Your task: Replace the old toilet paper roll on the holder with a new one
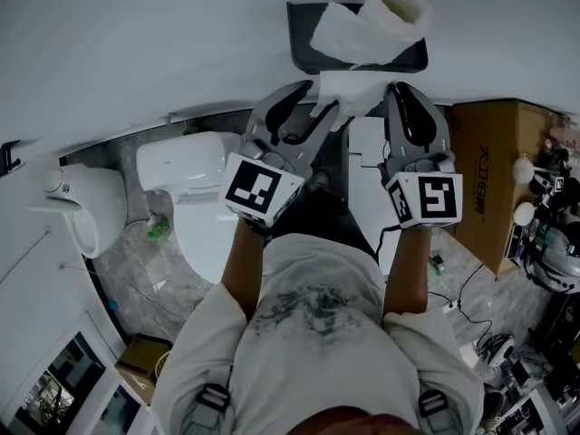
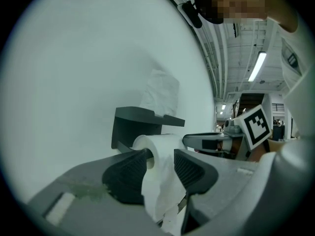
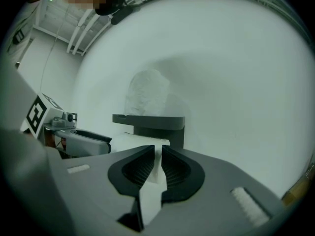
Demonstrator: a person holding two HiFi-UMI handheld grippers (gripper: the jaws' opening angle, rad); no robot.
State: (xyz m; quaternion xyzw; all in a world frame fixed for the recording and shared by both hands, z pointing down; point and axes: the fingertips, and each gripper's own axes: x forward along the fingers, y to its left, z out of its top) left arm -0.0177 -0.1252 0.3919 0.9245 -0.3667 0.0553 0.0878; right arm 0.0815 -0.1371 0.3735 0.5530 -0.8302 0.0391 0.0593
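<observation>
Head view, with both gripper views. The dark wall-mounted holder (image 1: 301,36) sits at the far centre of the scene. 1 loosely wound toilet paper roll (image 1: 385,18) rests on its top shelf. A second toilet paper roll (image 2: 158,145) hangs beneath the shelf, and its paper tail (image 1: 349,93) drops toward the person.

The left gripper (image 1: 317,100) is level with the hanging roll, on its left. In the left gripper view its 2 jaws stand apart; the crumpled paper tail (image 2: 158,193) hangs through the gap, and the pads do not press on it.

The right gripper (image 1: 399,93) is on the right of the roll. In the right gripper view its jaws are nearly together, pinching a flat strip of the paper tail (image 3: 150,195) between the ribbed pads. The holder (image 3: 153,122) lies just beyond the jaw tips.

The 2 grippers stand near each other, side by side. A white toilet (image 1: 195,188) and a urinal (image 1: 86,207) lie at the left, and a cardboard box (image 1: 494,179) at the right.
</observation>
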